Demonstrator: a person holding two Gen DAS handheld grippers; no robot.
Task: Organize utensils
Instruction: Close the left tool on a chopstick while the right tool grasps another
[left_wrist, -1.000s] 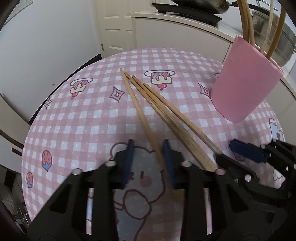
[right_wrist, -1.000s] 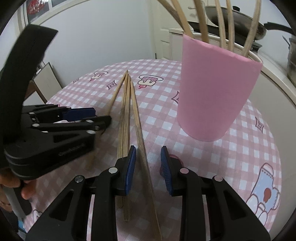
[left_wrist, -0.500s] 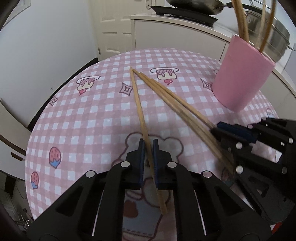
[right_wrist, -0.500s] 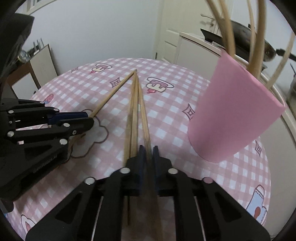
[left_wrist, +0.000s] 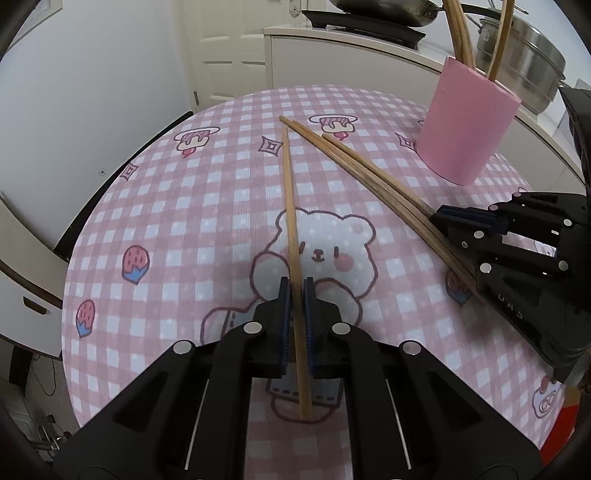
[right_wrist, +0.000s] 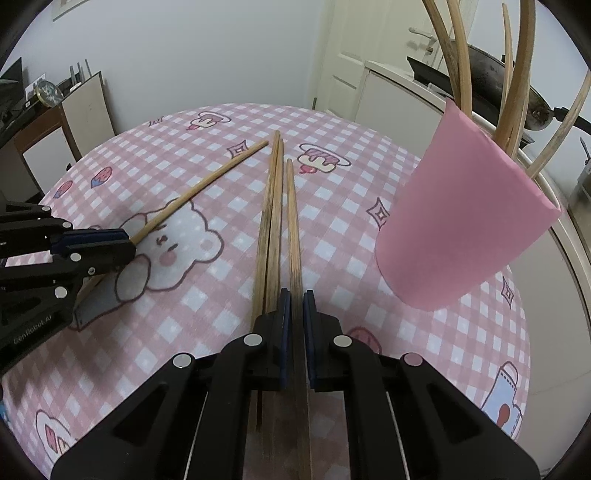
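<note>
- The round table (left_wrist: 155, 206) wears a pink-and-white checked cloth printed with a bear, strawberries and little cakes; white walls and a panelled door stand behind it.
- A white counter (left_wrist: 354, 51) beyond the table carries a dark pan and a steel pot.
- One pink cup (left_wrist: 467, 122) stands upright near the table's far right edge, with several chopsticks poking out of it; I count about five, though the curved lens makes that unsure.
- Four chopsticks lie on the cloth: one single chopstick (left_wrist: 290, 206) apart, and three close together in a bundle (right_wrist: 275, 221).
- The left gripper (left_wrist: 296, 295) is clenched on the single chopstick near its thick end.
- The right gripper (right_wrist: 296, 306) is clamped on the bundle's rightmost stick; the other two lie just beside its left finger.
</note>
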